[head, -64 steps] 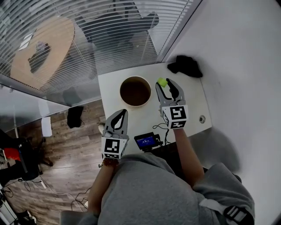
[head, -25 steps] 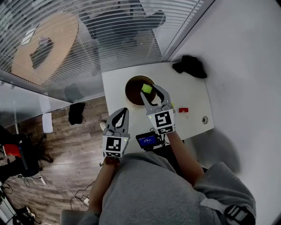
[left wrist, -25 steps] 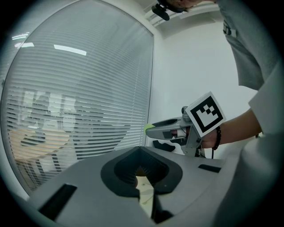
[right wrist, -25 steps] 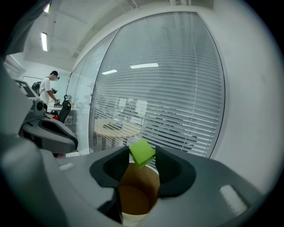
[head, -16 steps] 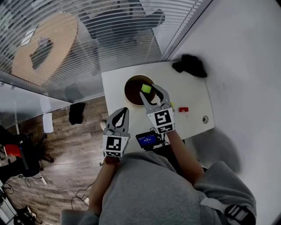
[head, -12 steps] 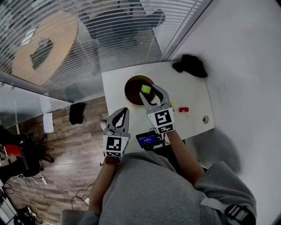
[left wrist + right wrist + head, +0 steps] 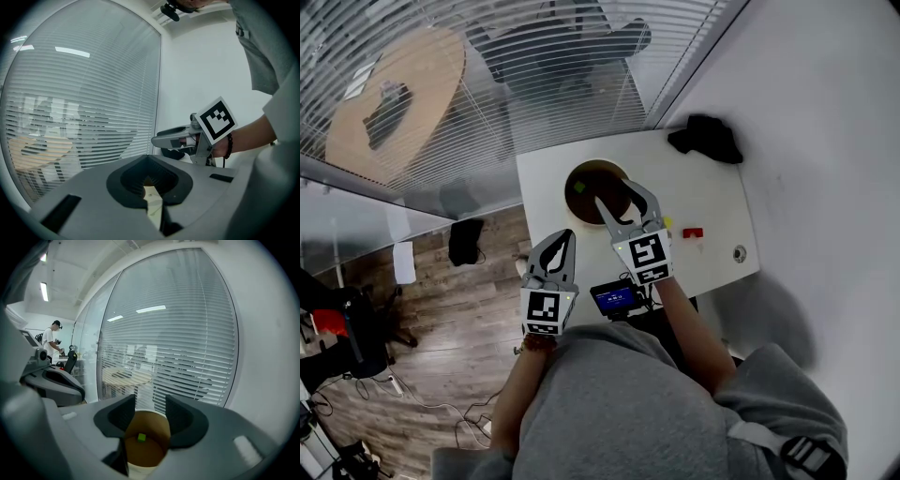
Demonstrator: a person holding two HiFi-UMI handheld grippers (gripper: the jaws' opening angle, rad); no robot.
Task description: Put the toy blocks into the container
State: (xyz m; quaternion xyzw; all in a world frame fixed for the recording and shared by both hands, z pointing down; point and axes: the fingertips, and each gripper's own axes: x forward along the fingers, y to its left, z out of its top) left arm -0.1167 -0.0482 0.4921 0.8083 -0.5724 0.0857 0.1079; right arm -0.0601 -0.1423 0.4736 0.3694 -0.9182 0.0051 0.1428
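A round brown container [image 7: 602, 178] stands on the white table [image 7: 712, 202]. A small green block [image 7: 578, 187] lies inside it, and the right gripper view shows that green block [image 7: 141, 438] on the floor of the container [image 7: 157, 427]. My right gripper [image 7: 616, 194] hangs over the container's near rim. Its jaws have just been opening and nothing is between them. A red block [image 7: 692, 233] lies on the table to its right. My left gripper [image 7: 561, 240] hovers off the table's left front edge, shut and empty. In the left gripper view, that left gripper [image 7: 148, 161] points toward the window.
A black bundle [image 7: 705, 138] sits at the table's far right corner. A small screen device [image 7: 613, 300] with cables rests at the near edge. A tiny yellow-green piece [image 7: 667, 222] lies beside the right gripper. Glass with blinds runs behind the table.
The green block was held between the right jaws above the container; now it lies inside the container and the jaws stand wider apart. Neither hand has shifted.
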